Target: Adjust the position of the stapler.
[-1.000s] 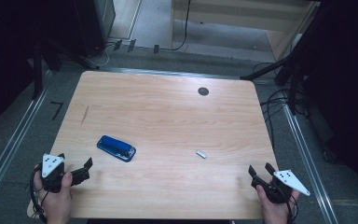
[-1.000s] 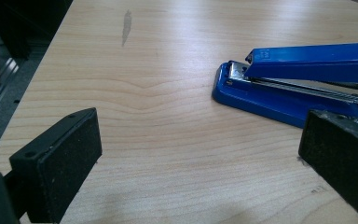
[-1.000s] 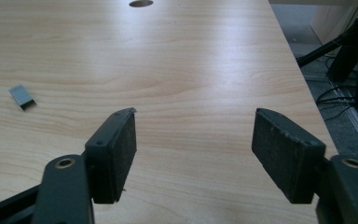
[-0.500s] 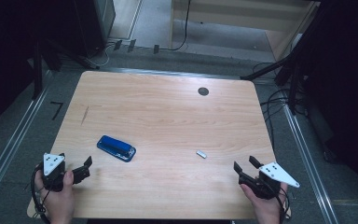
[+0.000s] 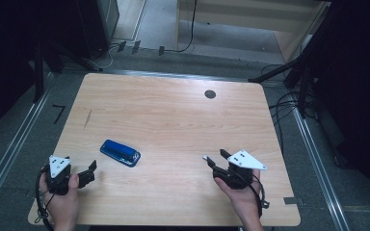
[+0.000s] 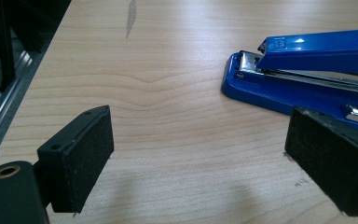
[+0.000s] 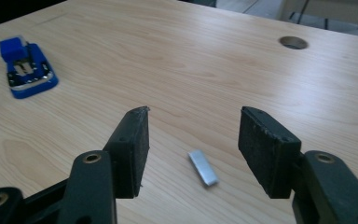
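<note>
Staple strip (image 7: 203, 167) on wood table (image 5: 173, 115) btwn wide-open empty R tool (image 7: 193, 140); L tool (image 6: 200, 154) likewise.

No text, brand or number can be read anywhere. The stapler (image 6: 307, 74) carries a small pale mark on the front of its blue top arm, seen in the left gripper view, but it is too small and blurred to make out. On the floor left of the table (image 5: 173, 120), in the high view, a dark mark (image 5: 58, 113) is shaped like a 7; whether it is a numeral or just tape cannot be told.
</note>
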`<state>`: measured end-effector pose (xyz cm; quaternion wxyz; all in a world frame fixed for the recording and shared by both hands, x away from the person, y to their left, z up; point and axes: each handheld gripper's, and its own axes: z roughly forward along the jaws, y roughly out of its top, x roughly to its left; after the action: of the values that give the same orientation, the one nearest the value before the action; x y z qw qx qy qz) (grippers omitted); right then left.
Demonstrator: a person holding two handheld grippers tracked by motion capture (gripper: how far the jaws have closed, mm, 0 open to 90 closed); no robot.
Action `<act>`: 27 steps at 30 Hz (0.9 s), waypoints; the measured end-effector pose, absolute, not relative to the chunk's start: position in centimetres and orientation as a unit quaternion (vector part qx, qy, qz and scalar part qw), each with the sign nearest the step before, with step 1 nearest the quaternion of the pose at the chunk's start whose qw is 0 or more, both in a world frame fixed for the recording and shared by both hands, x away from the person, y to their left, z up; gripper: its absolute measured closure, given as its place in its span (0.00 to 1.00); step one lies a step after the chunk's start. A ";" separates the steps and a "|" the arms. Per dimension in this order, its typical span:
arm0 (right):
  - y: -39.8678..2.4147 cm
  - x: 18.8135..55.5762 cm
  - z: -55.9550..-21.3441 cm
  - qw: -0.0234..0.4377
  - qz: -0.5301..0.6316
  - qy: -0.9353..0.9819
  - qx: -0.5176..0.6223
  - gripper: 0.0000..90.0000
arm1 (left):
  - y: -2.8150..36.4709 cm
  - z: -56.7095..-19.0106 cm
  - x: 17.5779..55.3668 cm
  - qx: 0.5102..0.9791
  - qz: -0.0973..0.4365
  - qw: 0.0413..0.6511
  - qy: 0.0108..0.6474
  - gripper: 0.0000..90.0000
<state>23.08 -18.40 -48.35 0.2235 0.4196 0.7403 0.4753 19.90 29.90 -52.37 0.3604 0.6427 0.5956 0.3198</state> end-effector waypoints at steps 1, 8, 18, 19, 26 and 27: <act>-17.8 23.3 -48.3 0.220 0.477 0.744 0.414 0.48 | 29.9 -52.4 19.9 0.642 0.320 0.361 0.597 0.09; -14.0 24.5 -48.0 0.206 0.478 0.765 0.379 0.46 | 30.0 -52.4 19.9 0.640 0.320 0.364 0.596 0.09; -10.1 25.6 -48.5 0.180 0.479 0.782 0.356 0.45 | 30.2 -52.4 19.9 0.639 0.310 0.371 0.598 0.09; -9.7 25.6 -48.6 0.179 0.476 0.785 0.354 0.45 | 30.2 -52.3 19.9 0.640 0.310 0.369 0.598 0.09; -7.8 26.3 -48.8 0.167 0.479 0.789 0.346 0.43 | 30.2 -52.4 19.9 0.637 0.310 0.372 0.600 0.09; -7.6 26.4 -48.8 0.165 0.480 0.789 0.346 0.43 | 30.2 -52.4 19.9 0.636 0.310 0.372 0.601 0.09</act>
<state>26.44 -7.58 -48.80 0.1647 0.3463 0.7888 0.4804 19.94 30.22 -52.37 0.3724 0.6361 0.6005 0.3100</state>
